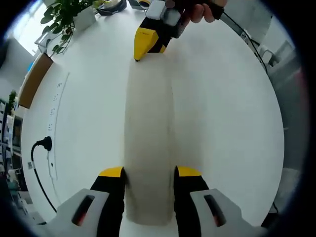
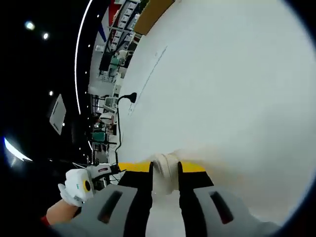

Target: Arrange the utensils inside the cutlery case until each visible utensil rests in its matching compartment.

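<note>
**Both grippers closed on the cutlery case, no utensils yet sorted**

Left gripper is seen with its jaws pressed against the two long sides of the cutlery case, a long, pale, closed-looking box that runs away from it across the white surface. At the far end of the case, the right gripper is seen with a yellow jaw at the case's end; from the right gripper view, the right gripper is closed on a rounded end of the cutlery case, which is gripped between both jaws.

As far as can be judged, the task is at an early stage: the case is held at both ends, its inside cannot be seen, and no utensils or compartments are visible, so nothing can be counted as sorted. Opening the case and placing each utensil appears to remain.

Around the case, the surface is bare on both long sides, giving wide room for moving. Well beyond the case's left side, a black cable with plug lies near the surface's edge. Past the case's far end, a potted plant stands near the corner. Care would be needed near those edges.
</note>
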Demonstrator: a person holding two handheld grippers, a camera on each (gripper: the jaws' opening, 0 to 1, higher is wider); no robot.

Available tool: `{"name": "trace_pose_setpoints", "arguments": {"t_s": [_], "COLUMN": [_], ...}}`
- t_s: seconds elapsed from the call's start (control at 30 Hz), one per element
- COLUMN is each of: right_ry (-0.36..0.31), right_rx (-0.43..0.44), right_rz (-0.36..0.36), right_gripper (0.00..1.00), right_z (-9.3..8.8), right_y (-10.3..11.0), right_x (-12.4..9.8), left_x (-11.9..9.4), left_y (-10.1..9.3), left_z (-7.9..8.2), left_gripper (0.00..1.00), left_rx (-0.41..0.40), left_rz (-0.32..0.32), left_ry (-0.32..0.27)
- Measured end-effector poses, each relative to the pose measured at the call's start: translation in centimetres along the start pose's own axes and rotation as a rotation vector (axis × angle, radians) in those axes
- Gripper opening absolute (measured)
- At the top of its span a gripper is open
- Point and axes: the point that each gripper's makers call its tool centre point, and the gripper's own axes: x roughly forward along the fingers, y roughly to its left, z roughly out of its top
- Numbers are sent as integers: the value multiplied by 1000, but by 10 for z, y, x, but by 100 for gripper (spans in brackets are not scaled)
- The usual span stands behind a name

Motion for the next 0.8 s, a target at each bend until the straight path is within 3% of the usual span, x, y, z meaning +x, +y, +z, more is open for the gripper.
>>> {"name": "trace_pose_setpoints", "arguments": {"t_s": [0.13, 0.23, 0.3, 0.33, 0.37, 0.4, 0.47, 0.57, 0.6, 0.63, 0.67, 0.7, 0.73, 0.8], "right_ry": [-29, -40, -44, -49, 14, -30, -27, -56, -83, -85, -46, -46, -58, -63], "right_rx": [-72, -76, -52, -28, -73, -57, -104, -71, -135, -139, -55, -62, -131, -61], "right_rz": [3, 10, 14, -46, 1, 0, -5, 0, 3, 2, -9, -7, 1, -9], "right_gripper": [17, 15, 15, 13, 12, 12, 11, 12, 12, 13, 13, 14, 14, 15], "right_z": [-13, -20, -11, -8, -18, 2, 10, 9, 1, -3, 3, 7, 9, 9], "right_y": [11, 14, 9, 4, 12, 0, -5, -3, 3, 3, 0, 0, -1, -2], "right_x": [-8, -13, -9, -7, -9, 4, 8, 5, 0, -1, 1, 3, 3, 3], "left_x": [1, 5, 6, 7, 8, 9, 9, 6, 6, 5, 5, 4, 3, 1], "left_y": [3, 5, 5, 5, 5, 5, 4, 2, 2, 1, 1, 1, 0, -1], "left_z": [0, -3, -3, -3, -4, -5, -5, -3, -3, -3, -3, -3, -2, 0], "left_gripper": [38, 38, 38, 38, 38, 38, 38, 38, 38, 39, 39, 39, 39, 39], "left_rx": [2, -2, -1, 3, -1, 5, 2, -9, -10, -15, -19, -20, -30, -42], "left_rz": [1, -2, -6, -8, -11, -11, -8, -6, -6, -6, -6, -6, -4, 12], "left_ry": [8, 11, 15, 16, 18, 16, 10, 6, 6, 6, 0, -11, -34, -87]}}
